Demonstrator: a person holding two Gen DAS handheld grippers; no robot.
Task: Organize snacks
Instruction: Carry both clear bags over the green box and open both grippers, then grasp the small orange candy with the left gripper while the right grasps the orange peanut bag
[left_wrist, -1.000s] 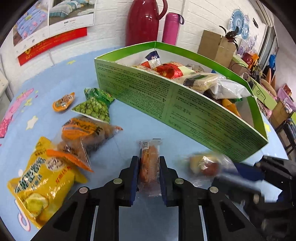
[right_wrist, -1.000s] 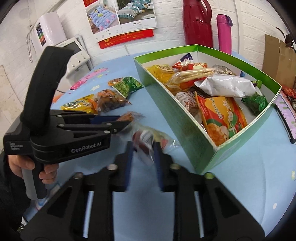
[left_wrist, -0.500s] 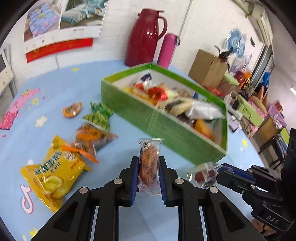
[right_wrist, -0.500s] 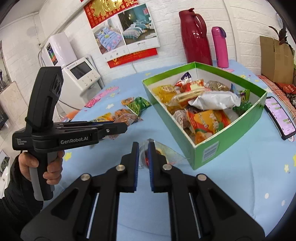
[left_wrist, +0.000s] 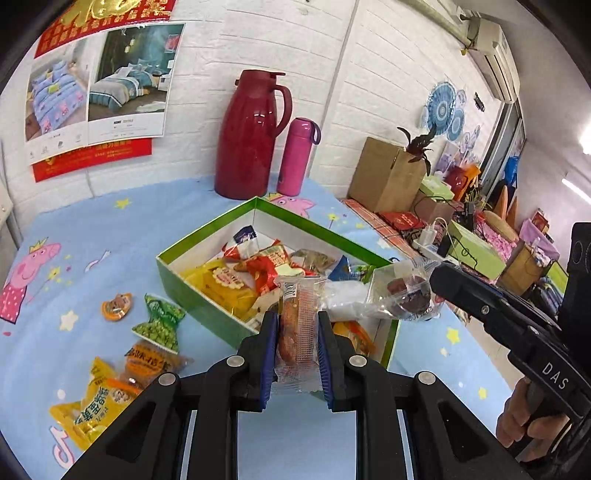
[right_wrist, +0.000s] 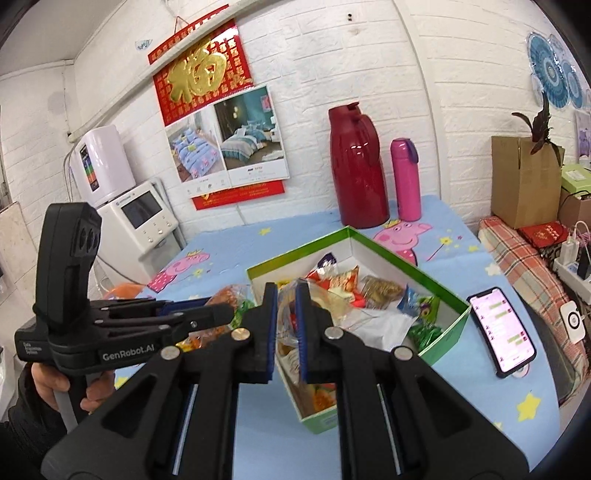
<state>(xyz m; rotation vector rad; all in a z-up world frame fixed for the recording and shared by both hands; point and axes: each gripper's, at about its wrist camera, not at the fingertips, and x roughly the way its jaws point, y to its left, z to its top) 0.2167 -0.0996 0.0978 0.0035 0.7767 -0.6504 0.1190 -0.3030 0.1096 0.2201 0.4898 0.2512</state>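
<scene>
Your left gripper pinches a light, crushable sausage pack mid-body over the box near corner, right gripper clamps a slippery clear cake pack by its edge; squeeze gently.

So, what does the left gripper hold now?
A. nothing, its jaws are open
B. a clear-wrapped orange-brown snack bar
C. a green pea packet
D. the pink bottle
B: in the left wrist view the left gripper has its jaws shut on the clear-wrapped snack bar, raised in front of the green box.
</scene>
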